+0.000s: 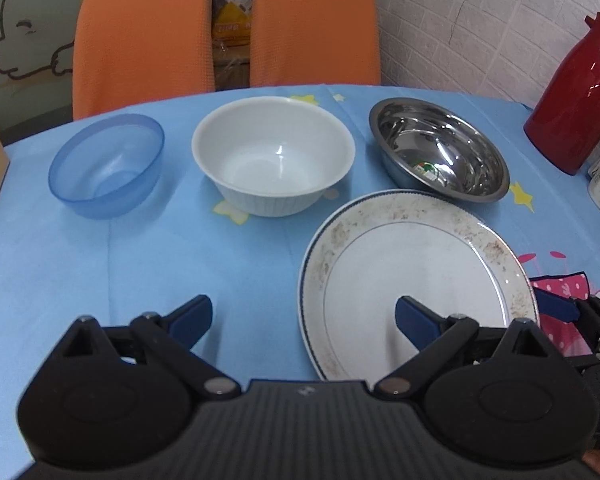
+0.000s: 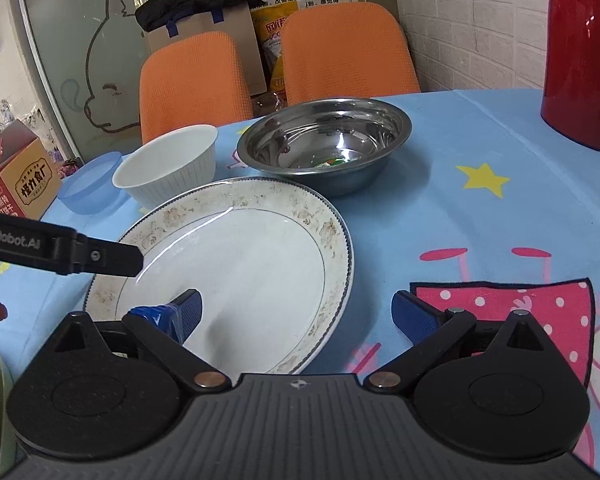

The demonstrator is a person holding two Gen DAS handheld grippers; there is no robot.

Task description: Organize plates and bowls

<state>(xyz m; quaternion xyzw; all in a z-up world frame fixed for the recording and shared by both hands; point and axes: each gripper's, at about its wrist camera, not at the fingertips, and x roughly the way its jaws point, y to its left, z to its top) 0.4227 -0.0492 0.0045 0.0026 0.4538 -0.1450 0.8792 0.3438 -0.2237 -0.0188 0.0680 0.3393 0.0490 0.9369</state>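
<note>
**Both grippers spread wide over the near side of the plate**

The left gripper [image 1: 304, 320] blocks the near rim of the plate [image 1: 416, 276] from its own view; its right-hand finger hangs over the plate's well, its left over bare blue tablecloth [image 1: 140, 264]. The right gripper [image 2: 296, 314] straddles the plate's right rim, one finger above the well and the other over the cloth's pink cartoon print; whether any pad touches the china I cannot tell. Both sets of jaws stand wide apart, holding nothing.

Ahead of the left gripper sit three bowls in a row: blue plastic bowl [image 1: 106, 166] far left, white bowl [image 1: 274, 156] straight ahead, steel bowl [image 1: 438, 150] just beyond the plate, its rim close against the plate's edge. A small coloured scrap lies inside the steel bowl, too small to identify. The red thermos [image 1: 576, 100] is cut off at the right. Open cloth lies left of the plate.
</note>
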